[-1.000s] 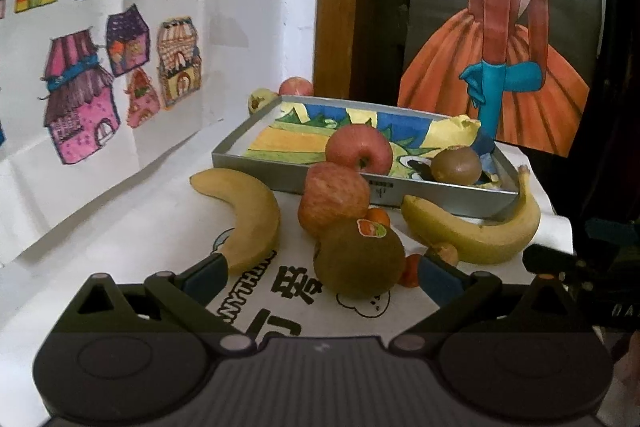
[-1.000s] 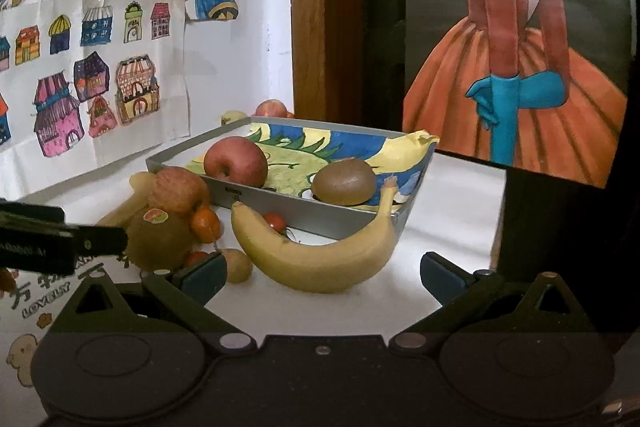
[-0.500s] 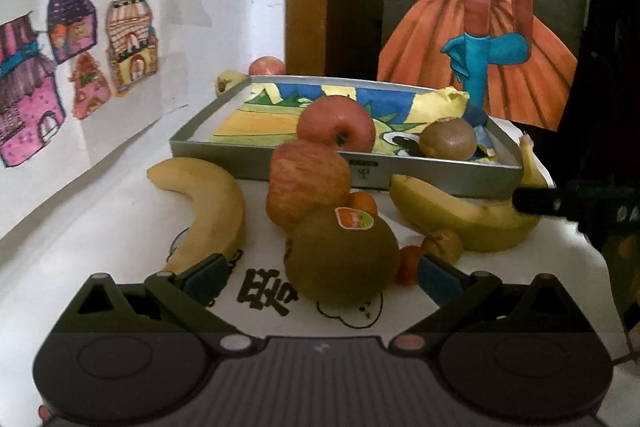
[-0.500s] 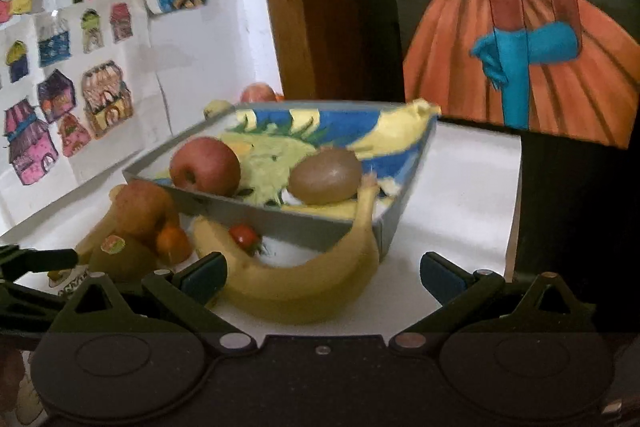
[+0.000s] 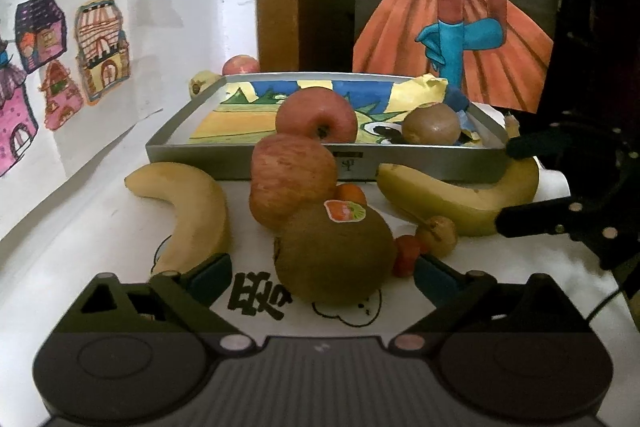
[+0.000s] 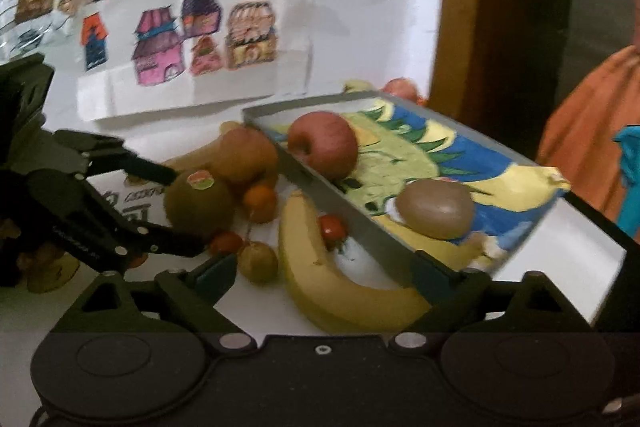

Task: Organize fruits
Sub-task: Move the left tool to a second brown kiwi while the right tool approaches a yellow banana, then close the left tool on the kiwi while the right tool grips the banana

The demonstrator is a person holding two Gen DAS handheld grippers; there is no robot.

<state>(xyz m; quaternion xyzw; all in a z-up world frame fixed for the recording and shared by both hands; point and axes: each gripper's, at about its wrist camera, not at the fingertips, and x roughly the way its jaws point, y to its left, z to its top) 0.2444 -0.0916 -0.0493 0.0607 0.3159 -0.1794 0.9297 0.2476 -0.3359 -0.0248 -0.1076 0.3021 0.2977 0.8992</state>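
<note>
from the left wrist, the left gripper (image 5: pixel 322 277) has its jaws apart around a stickered kiwi (image 5: pixel 335 255) on the table (image 5: pixel 80 227), before the metal tray (image 5: pixel 320 163). from the right wrist, the right gripper (image 6: pixel 326 277) has its jaws apart over a banana (image 6: pixel 340 287) beside the tray (image 6: pixel 320 187).

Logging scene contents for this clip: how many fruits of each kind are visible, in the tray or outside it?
Apples: 3
Bananas: 2
Kiwis: 2
Cherry tomatoes: 2
Small orange fruit: 1
Small tan fruit: 1
Yellowish fruit behind the tray, kind unclear: 1
Total: 12
</note>
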